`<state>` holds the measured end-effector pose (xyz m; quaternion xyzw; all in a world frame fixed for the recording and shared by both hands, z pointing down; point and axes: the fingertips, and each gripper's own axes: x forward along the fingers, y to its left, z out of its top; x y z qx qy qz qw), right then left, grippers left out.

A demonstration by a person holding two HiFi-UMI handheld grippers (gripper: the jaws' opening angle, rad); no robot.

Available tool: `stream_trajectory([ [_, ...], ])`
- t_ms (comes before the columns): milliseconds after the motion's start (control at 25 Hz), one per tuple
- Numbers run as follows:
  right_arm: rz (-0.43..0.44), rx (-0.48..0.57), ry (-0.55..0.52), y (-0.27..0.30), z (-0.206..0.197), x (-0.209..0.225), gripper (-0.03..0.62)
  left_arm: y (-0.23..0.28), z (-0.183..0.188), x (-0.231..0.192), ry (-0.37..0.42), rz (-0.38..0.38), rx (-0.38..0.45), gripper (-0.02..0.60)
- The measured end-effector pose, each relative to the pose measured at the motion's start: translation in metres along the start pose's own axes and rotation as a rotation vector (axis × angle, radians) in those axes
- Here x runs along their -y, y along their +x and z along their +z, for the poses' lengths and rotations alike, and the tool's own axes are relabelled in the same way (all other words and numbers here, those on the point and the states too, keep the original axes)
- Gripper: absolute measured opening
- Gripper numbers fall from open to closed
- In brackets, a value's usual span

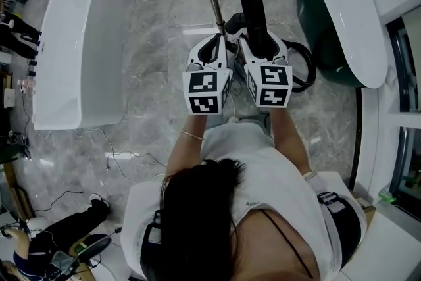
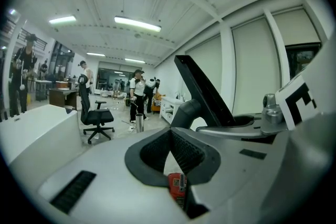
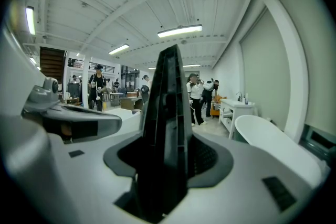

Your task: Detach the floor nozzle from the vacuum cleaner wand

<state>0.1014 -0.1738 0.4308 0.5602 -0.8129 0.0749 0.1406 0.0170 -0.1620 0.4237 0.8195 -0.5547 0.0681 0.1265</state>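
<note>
Big white tub (image 1: 79, 43) off to the left on the grey marble floor (image 1: 158, 36), and the person stood beside it with both tools held out in front. The nozzle (image 1: 251, 0) was the main piece: a long black slab, gripped near its lower end. Its long axis ran up and away from the person, the free end highest and leaning a touch left. The right gripper (image 1: 262, 43) was pinching it, a pad pressed on each flat side, narrow edge facing back along the jaws. Just beside it on the left, the metal wand (image 1: 214, 3) ran nearly parallel, open end pointing away too. The black hose (image 1: 304, 69) looped on the floor at right. The left gripper (image 1: 214, 44) had its pads pressed together. Behind them sat a small red piece (image 2: 177, 186), and I couldn't tell what it was.
</note>
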Motion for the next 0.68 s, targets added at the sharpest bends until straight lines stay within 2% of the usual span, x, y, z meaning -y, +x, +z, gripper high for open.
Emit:
stream_trajectory([
  [680,0.008,-0.001,-0.015,0.0010,-0.0038,-0.0036,0.238,-0.0050,-0.0065,0.0021,-0.004,0.013,-0.018,0.002],
])
